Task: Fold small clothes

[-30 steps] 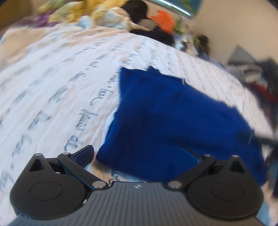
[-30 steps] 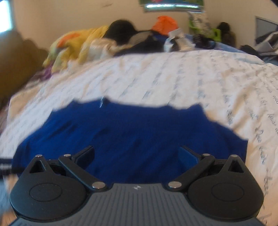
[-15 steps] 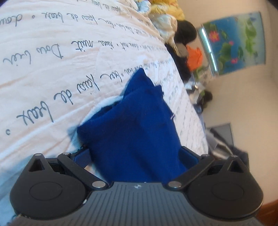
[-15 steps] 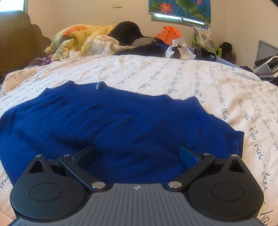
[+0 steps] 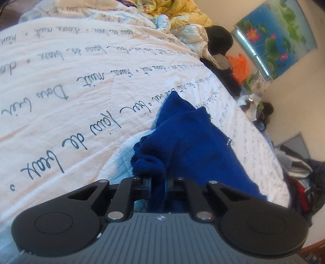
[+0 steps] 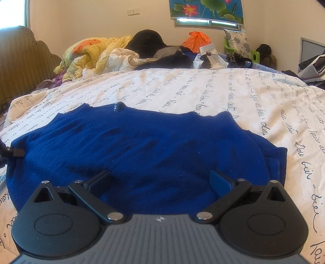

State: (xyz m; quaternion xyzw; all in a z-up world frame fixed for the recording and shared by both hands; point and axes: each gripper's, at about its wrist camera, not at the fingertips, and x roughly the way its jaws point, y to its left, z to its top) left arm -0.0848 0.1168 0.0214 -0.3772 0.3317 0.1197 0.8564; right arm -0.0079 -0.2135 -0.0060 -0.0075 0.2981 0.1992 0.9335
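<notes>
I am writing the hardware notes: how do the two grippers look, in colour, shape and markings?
The left gripper and right gripper look alike: a grey ribbed body with a small white logo, two round black discs, black link bars with silver pivot pins. The right one's fingers carry blue pads. No cables show.

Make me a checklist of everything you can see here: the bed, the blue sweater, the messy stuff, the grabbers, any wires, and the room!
Surface: bed cover, white with handwriting print, wrinkled.
Job's things: blue sweater lying spread on the cover; one edge bunched up at the left gripper.
Clutter: yellow blanket, black hat, orange bag piled at the far end.
Grippers: left gripper shut on the sweater's edge; right gripper open, above the sweater.
Cables: nothing seen.
Surroundings: lotus picture on the wall, headboard to the left.
</notes>
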